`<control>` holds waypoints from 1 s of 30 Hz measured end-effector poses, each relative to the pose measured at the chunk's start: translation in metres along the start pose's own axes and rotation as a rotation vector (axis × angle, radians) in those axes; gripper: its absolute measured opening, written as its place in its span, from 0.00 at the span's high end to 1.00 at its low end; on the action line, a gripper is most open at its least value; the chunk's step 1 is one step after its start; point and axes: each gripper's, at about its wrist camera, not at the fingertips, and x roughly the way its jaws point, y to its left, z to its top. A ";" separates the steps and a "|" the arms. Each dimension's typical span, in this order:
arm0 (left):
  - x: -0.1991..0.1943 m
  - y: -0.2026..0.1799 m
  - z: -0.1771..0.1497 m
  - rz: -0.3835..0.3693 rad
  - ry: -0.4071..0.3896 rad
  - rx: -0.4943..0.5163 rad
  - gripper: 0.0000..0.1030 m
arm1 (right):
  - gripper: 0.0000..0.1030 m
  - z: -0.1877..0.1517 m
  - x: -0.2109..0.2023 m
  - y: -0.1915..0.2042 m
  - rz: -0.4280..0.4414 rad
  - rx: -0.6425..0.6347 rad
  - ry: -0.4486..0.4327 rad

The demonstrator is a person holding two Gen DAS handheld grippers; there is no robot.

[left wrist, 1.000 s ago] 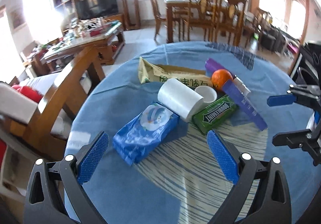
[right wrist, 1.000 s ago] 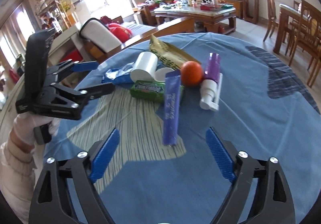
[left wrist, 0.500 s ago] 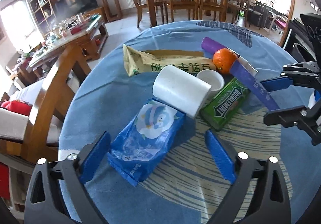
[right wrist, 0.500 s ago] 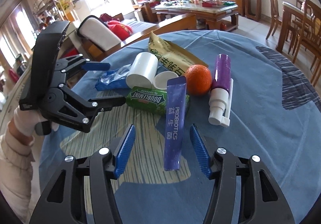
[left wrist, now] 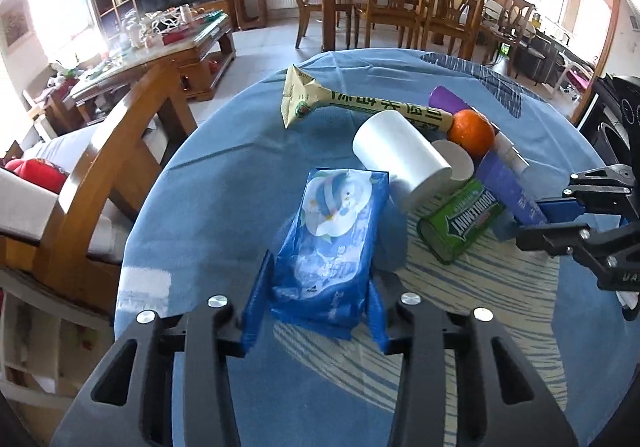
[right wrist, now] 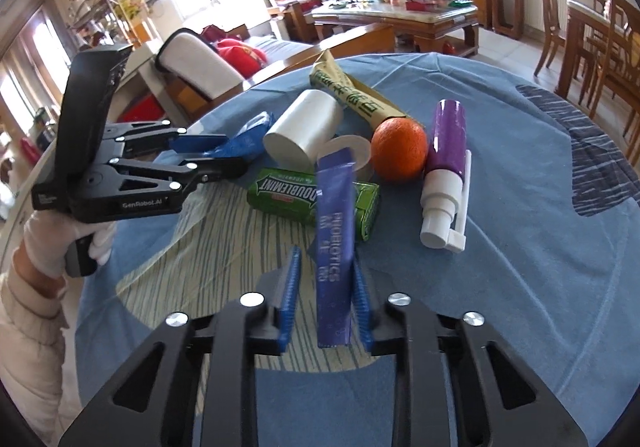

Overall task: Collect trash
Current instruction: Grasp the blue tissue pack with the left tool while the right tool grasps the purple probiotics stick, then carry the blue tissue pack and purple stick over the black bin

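Since both grippers have just been closing onto their items, the step in hand looks like the lift: raise each straight up and slowly; keep the two well apart so the packs don't drag the clutter between them.

Left gripper (left wrist: 316, 307): jaws narrowed onto the near end of the blue tissue pack (left wrist: 332, 243), lower centre of the left wrist view; pads look pressed to both sides; pack is soft, glossy, crinkled film with a white cartoon print; I'd expect it to sag at the far end, which touches the white roll (left wrist: 400, 159); lift clear before swinging.

Right gripper (right wrist: 322, 287): nearly fully closed on the purple probiotics sachet (right wrist: 334, 243), centre of the right wrist view; thin, flat, long strip, white lettering; its upper end sits over the green gum pack (right wrist: 288, 191); grip is at the lower end, so it may flop; don't tilt.
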 end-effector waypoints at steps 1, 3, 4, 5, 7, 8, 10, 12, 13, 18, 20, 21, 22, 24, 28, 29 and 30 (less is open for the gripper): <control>-0.003 -0.002 -0.004 -0.008 -0.006 -0.006 0.61 | 0.81 0.000 0.000 0.001 0.003 -0.001 -0.002; -0.011 -0.005 -0.008 -0.024 -0.024 -0.020 0.61 | 0.83 -0.001 -0.003 0.001 0.012 0.001 -0.011; -0.016 -0.007 -0.011 -0.032 -0.039 -0.030 0.61 | 0.83 -0.001 -0.005 0.002 0.015 0.003 -0.017; -0.021 -0.008 -0.014 -0.038 -0.054 -0.042 0.61 | 0.83 -0.002 -0.008 0.002 0.020 0.006 -0.024; -0.033 -0.012 -0.019 -0.047 -0.088 -0.062 0.61 | 0.83 -0.004 -0.016 0.001 0.029 0.015 -0.042; -0.039 -0.015 -0.021 -0.058 -0.102 -0.073 0.61 | 0.83 -0.005 -0.020 0.001 0.034 0.017 -0.053; -0.051 -0.024 -0.027 -0.069 -0.129 -0.081 0.61 | 0.83 -0.011 -0.029 0.002 0.033 0.016 -0.069; -0.059 -0.032 -0.028 -0.074 -0.147 -0.080 0.61 | 0.83 -0.018 -0.036 0.001 0.029 0.016 -0.077; -0.066 -0.041 -0.030 -0.079 -0.164 -0.078 0.61 | 0.83 -0.021 -0.039 0.001 0.027 0.016 -0.079; -0.082 -0.079 -0.023 -0.115 -0.213 -0.054 0.61 | 0.83 -0.043 -0.075 -0.012 0.004 0.018 -0.102; -0.088 -0.100 -0.020 -0.141 -0.235 -0.037 0.61 | 0.83 -0.052 -0.092 -0.019 -0.017 0.017 -0.117; -0.089 -0.109 -0.019 -0.154 -0.244 -0.030 0.61 | 0.83 -0.058 -0.105 -0.024 -0.029 0.018 -0.127; -0.090 -0.122 -0.017 -0.169 -0.257 -0.019 0.61 | 0.83 -0.065 -0.116 -0.030 -0.042 0.021 -0.137; -0.091 -0.147 -0.010 -0.191 -0.276 0.003 0.61 | 0.83 -0.074 -0.134 -0.038 -0.064 0.033 -0.153; -0.087 -0.188 -0.002 -0.240 -0.300 0.028 0.61 | 0.83 -0.104 -0.181 -0.070 -0.115 0.081 -0.193; -0.084 -0.200 0.002 -0.260 -0.306 0.032 0.61 | 0.83 -0.111 -0.190 -0.078 -0.126 0.092 -0.201; -0.082 -0.212 0.006 -0.271 -0.310 0.038 0.61 | 0.83 -0.118 -0.200 -0.086 -0.137 0.105 -0.211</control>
